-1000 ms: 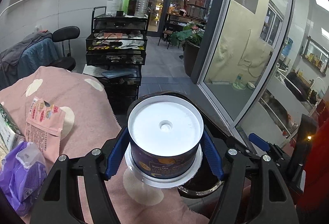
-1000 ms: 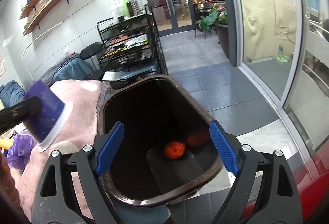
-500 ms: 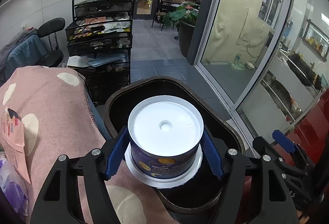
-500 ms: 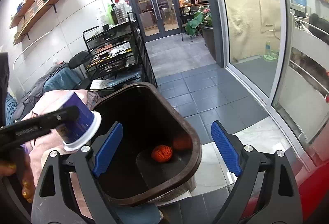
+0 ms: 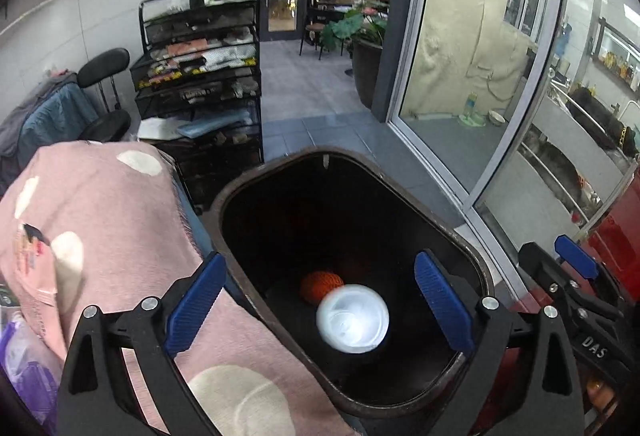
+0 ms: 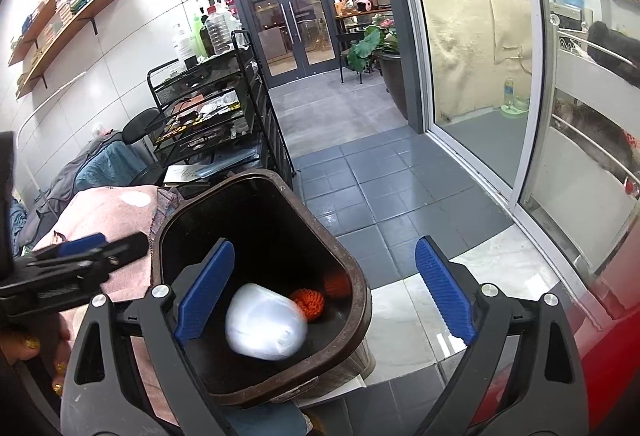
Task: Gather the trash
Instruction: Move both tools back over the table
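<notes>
Now the cup (image 5: 353, 318) is blurred inside the brown bin (image 5: 472, 256), next to an orange ball (image 5: 320, 284). My left gripper (image 5: 320, 304) jaws have just been opening, spread wide above the bin, nothing between them; right gripper (image 6: 320, 288) jaws have also just opened wider, empty. Pink blanket (image 5: 100, 215) sits left of the bin

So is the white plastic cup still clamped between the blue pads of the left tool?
No, the white plastic cup sits blurred inside the dark brown trash bin, clear of the left tool, whose jaws have just been opening.
</notes>
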Available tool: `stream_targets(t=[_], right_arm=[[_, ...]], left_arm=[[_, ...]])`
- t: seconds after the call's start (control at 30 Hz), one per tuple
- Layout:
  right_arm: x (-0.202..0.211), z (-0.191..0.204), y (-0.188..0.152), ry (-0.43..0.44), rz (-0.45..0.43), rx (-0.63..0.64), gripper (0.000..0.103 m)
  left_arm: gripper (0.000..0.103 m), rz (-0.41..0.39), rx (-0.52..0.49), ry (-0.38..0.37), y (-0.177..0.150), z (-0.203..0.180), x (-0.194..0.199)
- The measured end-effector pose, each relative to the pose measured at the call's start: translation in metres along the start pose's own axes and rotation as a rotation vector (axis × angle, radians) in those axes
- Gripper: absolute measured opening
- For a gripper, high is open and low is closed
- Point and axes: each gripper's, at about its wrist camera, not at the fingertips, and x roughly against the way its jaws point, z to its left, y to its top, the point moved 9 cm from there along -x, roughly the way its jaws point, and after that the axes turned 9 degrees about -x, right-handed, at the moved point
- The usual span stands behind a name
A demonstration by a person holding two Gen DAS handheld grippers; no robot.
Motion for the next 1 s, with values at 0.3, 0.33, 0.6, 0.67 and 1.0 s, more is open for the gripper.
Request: stream_targets(t=[0.3,0.33,0.6,0.67,1.0], right_arm=[[0.003,0.014,-0.002,0.042,0.005,0.005,0.093],[0.004,0.017,-0.003,0.050,0.005,0.010,0.093],[0.012,0.054,-0.013,0.135,0.006,0.092,0.094],[0.017,0.068,-0.018,0.169,0.008,0.121,0.094],[0.037,0.139,-0.046,0.346,0.038,0.267,0.096]], left_arm=[[0.098,-0.093,0.026,0.033,0.001,0.009,0.046],[0.098,-0.102,0.030,0.034,0.001,0.010,0.050],[0.098,-0.197,0.041,0.078,-0.013,0.019,0.102],[0.098,-0.219,0.050,0.091,-0.018,0.024,0.112],[0.098,-0.279,0.132,0.204,-0.054,0.057,0.152]])
